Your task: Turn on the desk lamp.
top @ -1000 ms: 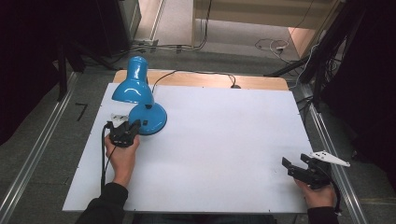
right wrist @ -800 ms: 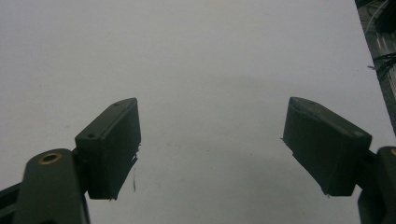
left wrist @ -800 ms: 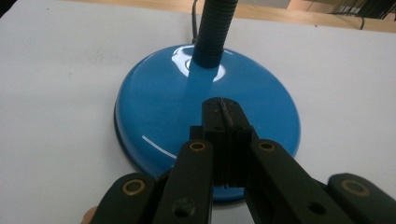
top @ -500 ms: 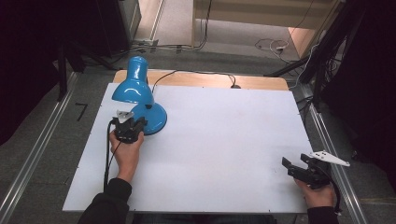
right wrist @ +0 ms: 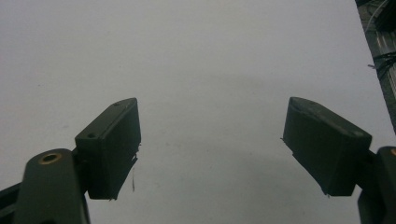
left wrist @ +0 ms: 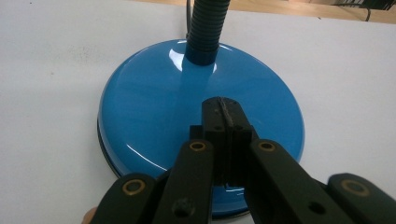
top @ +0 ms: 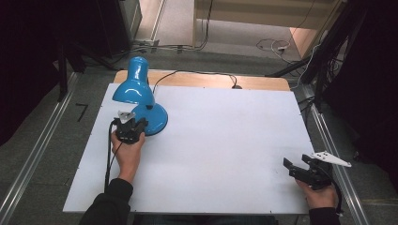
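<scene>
A blue desk lamp (top: 137, 88) stands at the back left of the white table (top: 225, 136), its shade hanging over its round base (top: 158, 118). My left gripper (top: 136, 123) is at the base's near-left edge. In the left gripper view its jaws are pressed together, tips (left wrist: 224, 109) resting over the glossy blue base (left wrist: 154, 107), just short of the ribbed neck (left wrist: 205, 28); nothing shows between them. My right gripper (top: 292, 167) lies low near the table's front right corner. Its jaws stand wide apart (right wrist: 212, 126) over bare white tabletop.
The lamp's black cord (top: 202, 74) runs along a wooden strip (top: 263, 83) at the table's back edge. Metal rails (top: 33, 159) flank both sides of the table. Dark equipment and floor cables lie beyond the back edge.
My left gripper has moved forward from in front of the lamp until its tips are over the base's near edge. The right gripper has stayed put.
</scene>
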The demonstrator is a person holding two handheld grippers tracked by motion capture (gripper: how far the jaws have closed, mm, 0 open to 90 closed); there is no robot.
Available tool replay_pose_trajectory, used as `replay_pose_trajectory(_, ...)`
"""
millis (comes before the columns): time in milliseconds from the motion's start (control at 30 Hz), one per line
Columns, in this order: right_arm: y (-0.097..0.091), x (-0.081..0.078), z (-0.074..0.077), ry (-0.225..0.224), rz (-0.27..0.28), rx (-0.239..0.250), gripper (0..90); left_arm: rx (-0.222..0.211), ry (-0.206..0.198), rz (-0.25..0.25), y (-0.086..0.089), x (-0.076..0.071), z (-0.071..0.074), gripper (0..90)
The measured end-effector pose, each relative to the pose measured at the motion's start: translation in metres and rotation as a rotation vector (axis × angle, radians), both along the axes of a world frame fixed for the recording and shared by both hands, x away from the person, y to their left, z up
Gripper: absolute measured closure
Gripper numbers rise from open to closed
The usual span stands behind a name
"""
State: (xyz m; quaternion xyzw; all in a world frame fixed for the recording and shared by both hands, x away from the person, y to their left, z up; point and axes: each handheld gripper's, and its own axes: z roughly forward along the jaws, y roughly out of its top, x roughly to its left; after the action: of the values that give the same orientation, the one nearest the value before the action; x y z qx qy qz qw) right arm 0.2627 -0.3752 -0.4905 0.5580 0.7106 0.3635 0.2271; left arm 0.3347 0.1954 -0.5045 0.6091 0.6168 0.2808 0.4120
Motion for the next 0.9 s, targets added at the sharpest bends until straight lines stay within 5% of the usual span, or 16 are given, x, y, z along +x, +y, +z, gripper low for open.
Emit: replay_pose_trajectory(900,-0.0005,-0.0004,0.0002,-0.002,0.002,0.0,17.5,0.026,-0.008,-0.001,-0.0019,-0.001,-0.001,90.0)
